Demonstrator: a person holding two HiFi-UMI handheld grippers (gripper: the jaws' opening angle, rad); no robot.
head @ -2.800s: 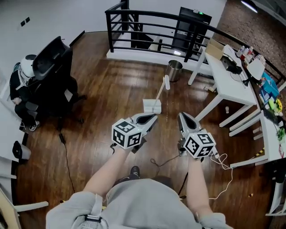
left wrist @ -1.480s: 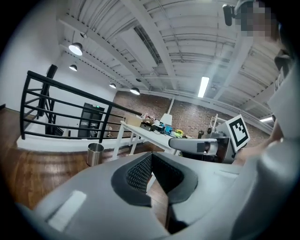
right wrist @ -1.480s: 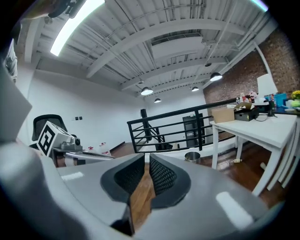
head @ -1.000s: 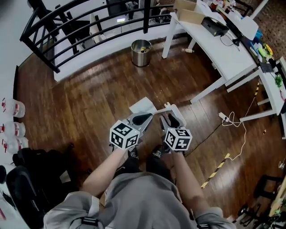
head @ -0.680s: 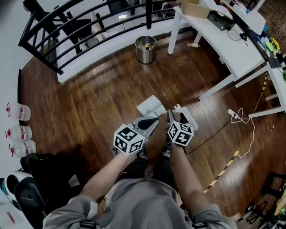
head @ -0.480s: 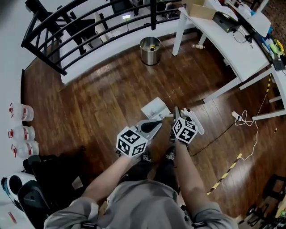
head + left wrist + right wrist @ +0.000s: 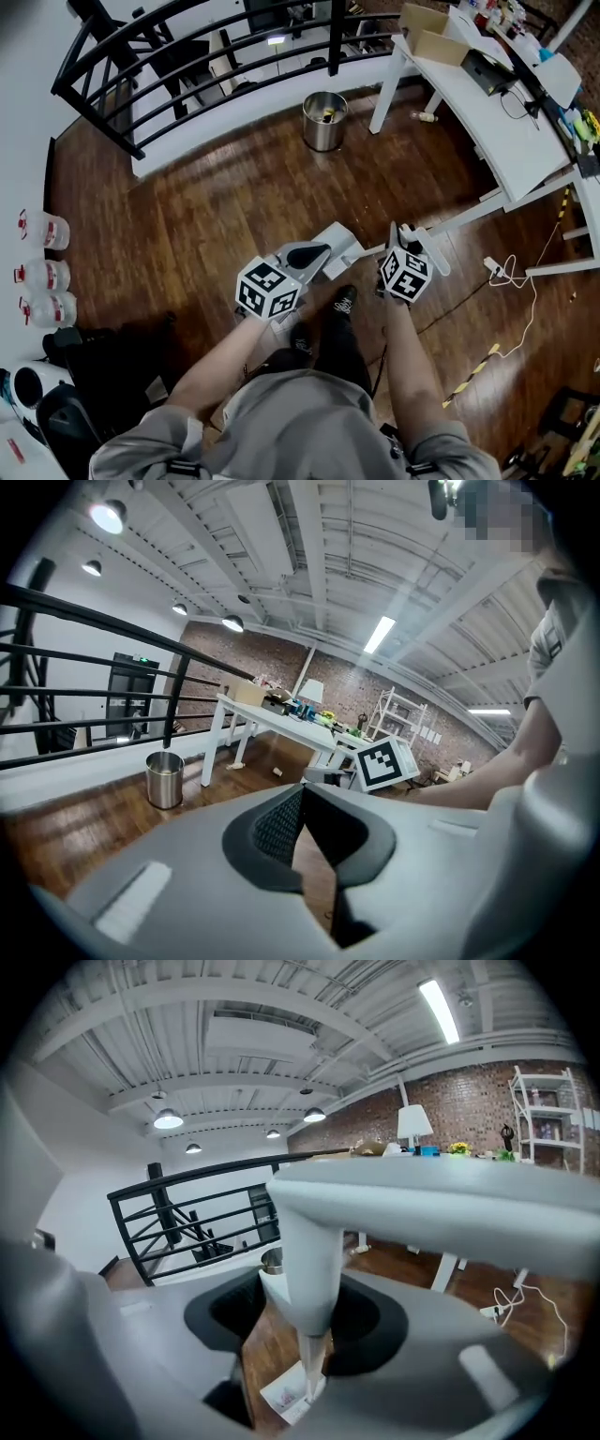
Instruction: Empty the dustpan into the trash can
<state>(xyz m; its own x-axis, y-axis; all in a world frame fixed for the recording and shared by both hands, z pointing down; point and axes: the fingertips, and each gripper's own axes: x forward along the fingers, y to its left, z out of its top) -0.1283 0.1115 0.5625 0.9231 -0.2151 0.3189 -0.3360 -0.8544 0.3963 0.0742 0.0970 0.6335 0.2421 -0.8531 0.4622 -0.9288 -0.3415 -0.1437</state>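
Observation:
A white long-handled dustpan (image 7: 339,242) hangs just above the wood floor in front of me. My right gripper (image 7: 394,234) is shut on its handle (image 7: 309,1269), the jaws closing round it below the top grip bar (image 7: 441,1208). Under the jaws, the pan (image 7: 292,1393) holds a few scraps. My left gripper (image 7: 323,251) is beside the pan on the left, shut (image 7: 302,787) and holding nothing. The steel trash can (image 7: 324,120) stands farther ahead by the railing. It also shows in the left gripper view (image 7: 165,778), and its rim (image 7: 270,1260) peeks out behind the handle.
A black railing (image 7: 187,47) runs behind the trash can. A white desk (image 7: 487,103) with boxes stands at the right, with a white cable (image 7: 511,281) on the floor beneath. Water jugs (image 7: 37,272) line the left wall. Striped tape (image 7: 469,375) marks the floor at lower right.
The dustpan stood alone on the floor at first; the right gripper now carries it by the handle. Both grippers have moved forward, the right one shifting right, and the trash can looks nearer.

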